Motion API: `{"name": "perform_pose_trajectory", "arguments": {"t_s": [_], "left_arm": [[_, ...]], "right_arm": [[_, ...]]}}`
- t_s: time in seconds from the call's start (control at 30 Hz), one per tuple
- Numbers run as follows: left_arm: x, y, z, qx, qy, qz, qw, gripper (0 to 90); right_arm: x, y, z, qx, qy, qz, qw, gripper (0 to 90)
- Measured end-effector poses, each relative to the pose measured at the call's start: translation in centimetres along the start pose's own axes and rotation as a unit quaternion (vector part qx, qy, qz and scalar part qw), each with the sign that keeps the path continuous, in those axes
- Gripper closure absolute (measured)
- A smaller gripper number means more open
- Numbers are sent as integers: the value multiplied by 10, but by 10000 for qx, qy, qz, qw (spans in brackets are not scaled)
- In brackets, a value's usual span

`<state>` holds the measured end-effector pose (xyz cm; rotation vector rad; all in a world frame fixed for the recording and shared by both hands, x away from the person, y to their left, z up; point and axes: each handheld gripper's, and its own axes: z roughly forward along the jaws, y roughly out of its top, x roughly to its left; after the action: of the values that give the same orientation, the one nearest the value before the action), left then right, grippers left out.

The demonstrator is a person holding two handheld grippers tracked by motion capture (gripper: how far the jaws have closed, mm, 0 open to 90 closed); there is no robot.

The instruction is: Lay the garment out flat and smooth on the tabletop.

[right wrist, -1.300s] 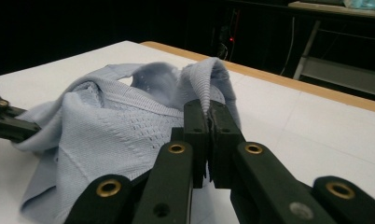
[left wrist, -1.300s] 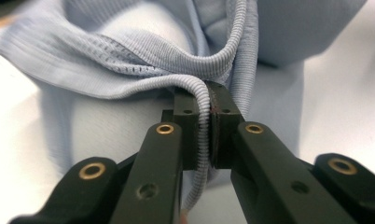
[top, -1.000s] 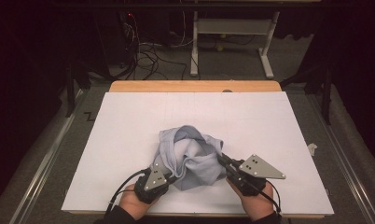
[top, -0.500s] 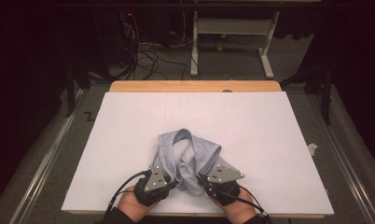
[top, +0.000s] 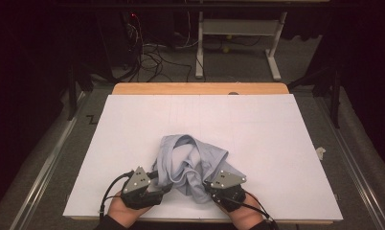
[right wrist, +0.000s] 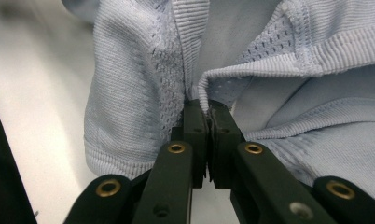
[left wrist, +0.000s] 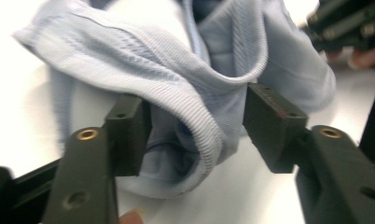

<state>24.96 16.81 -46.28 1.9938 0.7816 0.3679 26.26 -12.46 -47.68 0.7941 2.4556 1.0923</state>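
Observation:
A crumpled light-blue knit garment lies on the white table top near its front edge. My left gripper sits at the garment's left front. In the left gripper view its jaws have just been opening and stand apart around a ribbed fold of the garment, with my left gripper not pressing on it. My right gripper is at the garment's right front. In the right gripper view my right gripper is shut on a ribbed hem of the garment.
A wooden strip runs along the table's far edge. Behind it on the dark floor are cables and a white metal stand. A small white scrap lies off the table's right side.
The left jaws have parted and let the fold go slack, and that hand has drawn back left. The right gripper has moved left and down with the cloth; the garment has sunk lower.

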Motion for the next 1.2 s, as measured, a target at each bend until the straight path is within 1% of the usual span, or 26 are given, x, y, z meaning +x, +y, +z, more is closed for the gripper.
{"name": "perform_pose_trajectory", "arguments": {"t_s": [0.03, 0.13, 0.17, 0.23, 0.3, 0.33, 0.37, 0.4, 0.43, 0.5, 0.57, 0.6, 0.63, 0.67, 0.7, 0.73, 0.8, 0.87, 0.93, 0.97, 1.0, 1.03, 1.07, 1.1, 1.2], "left_arm": [[2, 0, -2, -52, 31, -66, 10000, 366], [5, 0, -7, -137, 85, -143, 9998, 332], [6, 1, -9, -209, 121, -186, 9995, 308], [10, 3, -15, -421, 141, -241, 9987, 302], [15, 7, -18, -652, 145, -348, 9972, 294], [18, 9, -17, -685, 173, -361, 9969, 258], [21, 11, -15, -705, 190, -380, 9966, 258], [23, 13, -13, -698, 186, -415, 9965, 257], [27, 15, -7, -676, 164, -499, 9963, 257], [33, 17, 6, -499, 154, -624, 9967, 258], [37, 16, 16, -314, 95, -742, 9967, 259], [39, 14, 22, -137, 25, -900, 9958, 259], [40, 13, 23, -105, -20, -956, 9954, 269], [41, 11, 24, -78, -132, -1030, 9946, 294], [40, 10, 24, -69, -179, -1037, 9944, 347], [40, 9, 25, -25, -201, -1002, 9948, 384], [38, 7, 26, 33, -197, -922, 9955, 485], [36, 6, 26, 32, -283, -896, 9956, 573], [34, 6, 25, -6, -280, -761, 9967, 684], [33, 7, 24, -38, -280, -745, 9968, 707], [32, 7, 23, -88, -256, -727, 9970, 752], [30, 7, 20, -161, -213, -664, 9974, 771], [29, 8, 19, -209, -199, -664, 9974, 781], [28, 8, 17, -291, -174, -655, 9973, 787], [23, 9, 11, -525, 28, -479, 9975, 791]], "right_arm": [[0, 0, 0, 0, 0, -11, 10000, 882], [0, 0, 0, 23, -17, -54, 10000, 882], [0, 0, 0, 17, -16, -73, 10000, 882], [0, 0, 0, 16, -15, -79, 10000, 882], [0, 0, 0, 17, -16, -91, 10000, 882], [0, 0, 0, 18, -16, -101, 9999, 882], [1, 0, 0, 12, -23, -106, 9999, 882], [1, 0, 0, 11, -27, -106, 9999, 882], [1, 0, 0, 16, -33, -104, 9999, 882], [1, 0, 0, 20, -43, -110, 9999, 882], [1, 0, 0, 18, -44, -108, 9999, 882], [1, 0, 0, 15, -42, -106, 9999, 882], [1, 0, 0, 4, -34, -107, 9999, 881], [1, 0, 0, 3, -31, -108, 9999, 882], [0, 0, -1, -10, -36, -102, 9999, 882], [0, 0, -2, -26, -30, -54, 10000, 881], [-1, 0, -4, -77, -34, -19, 10000, 882], [-4, 0, -9, -200, -91, 58, 9997, 882], [-7, 0, -14, -342, -174, 116, 9992, 882], [-9, 0, -17, -420, -204, 148, 9988, 881], [-11, 0, -21, -545, -240, 194, 9980, 881], [-13, 0, -23, -624, -253, 228, 9975, 881], [-15, 0, -27, -733, -299, 286, 9964, 881], [-16, 0, -29, -799, -337, 295, 9958, 881], [-21, 0, -37, -1071, -455, 357, 9926, 880]]}}
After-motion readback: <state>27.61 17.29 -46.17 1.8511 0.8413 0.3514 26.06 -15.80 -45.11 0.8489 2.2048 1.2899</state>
